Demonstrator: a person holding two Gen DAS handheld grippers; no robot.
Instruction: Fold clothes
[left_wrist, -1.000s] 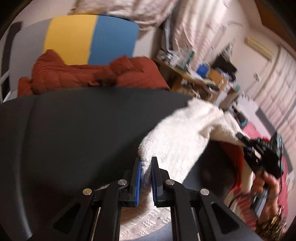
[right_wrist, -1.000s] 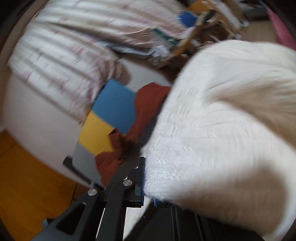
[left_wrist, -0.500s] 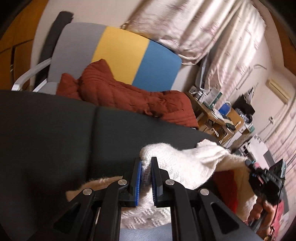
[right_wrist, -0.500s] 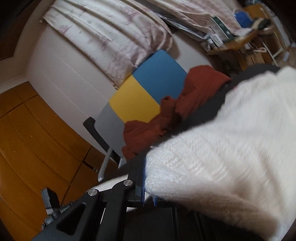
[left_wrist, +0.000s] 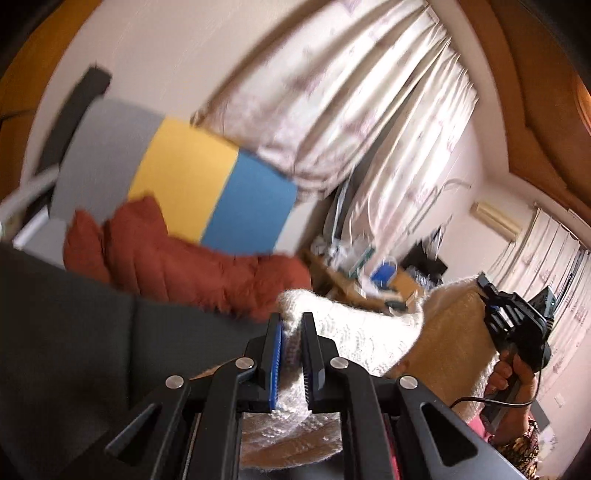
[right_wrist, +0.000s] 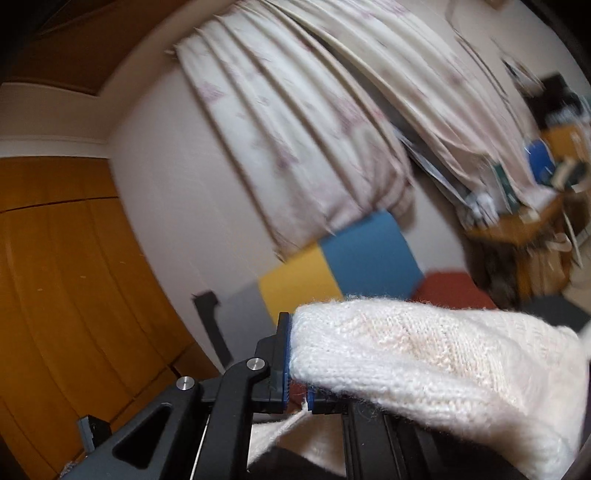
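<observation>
I am seeing daylight glowing through the curtains (left_wrist: 369, 110); motion blur is smearing backgrounds, fisheye edges are darkening.

Cream knit sweater (right_wrist: 424, 350), rust quilted jacket (left_wrist: 192, 266) (blurred), perhaps floral curtains (right_wrist: 295, 122).

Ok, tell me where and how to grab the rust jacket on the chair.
Grip the raised hump of the rust jacket at its left end, coming from above and in front. It lies slumped against the chair back, so that bunched fold stands proud and clear of the black surface edge. Both grippers are busy with the sweater.
</observation>
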